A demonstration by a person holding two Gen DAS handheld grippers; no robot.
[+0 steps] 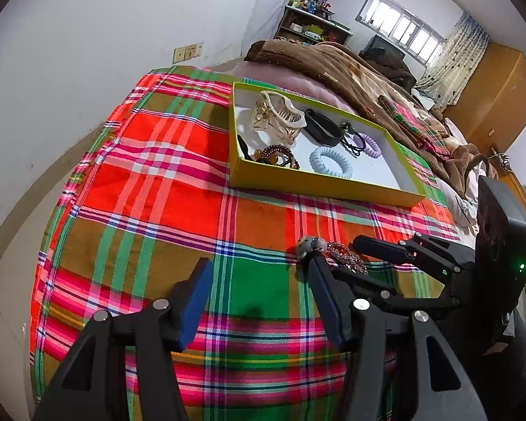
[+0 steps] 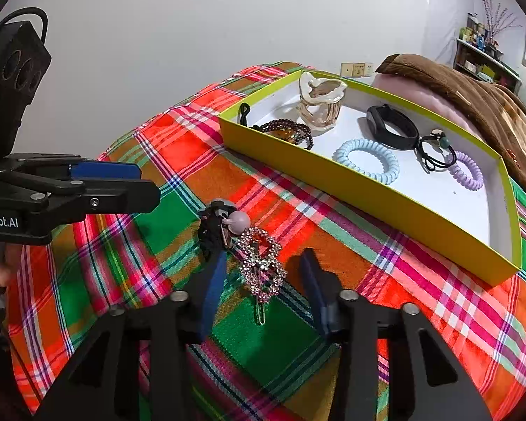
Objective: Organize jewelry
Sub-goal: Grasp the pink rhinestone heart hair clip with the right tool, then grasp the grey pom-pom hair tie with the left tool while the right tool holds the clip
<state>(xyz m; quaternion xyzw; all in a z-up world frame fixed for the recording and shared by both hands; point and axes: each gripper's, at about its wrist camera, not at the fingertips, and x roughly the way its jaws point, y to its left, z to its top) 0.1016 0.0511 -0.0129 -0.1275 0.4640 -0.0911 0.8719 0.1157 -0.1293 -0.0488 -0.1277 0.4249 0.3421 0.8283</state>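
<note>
While the right gripper [image 2: 263, 277] straddles the rhinestone hair clip [image 2: 263, 266], jaws apart and not pressing, centre them on its body, clear of the bobble tie [image 2: 217, 224] beside it. The left gripper [image 1: 259, 301] hangs open, empty, near the clip.

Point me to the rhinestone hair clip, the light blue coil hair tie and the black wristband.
rhinestone hair clip [image 2: 263, 263]: right wrist view, on its jewelled middle.
light blue coil hair tie [image 2: 389, 172]: right wrist view, on the coil's right side.
black wristband [image 2: 377, 114]: right wrist view, on its thick left end.
</note>
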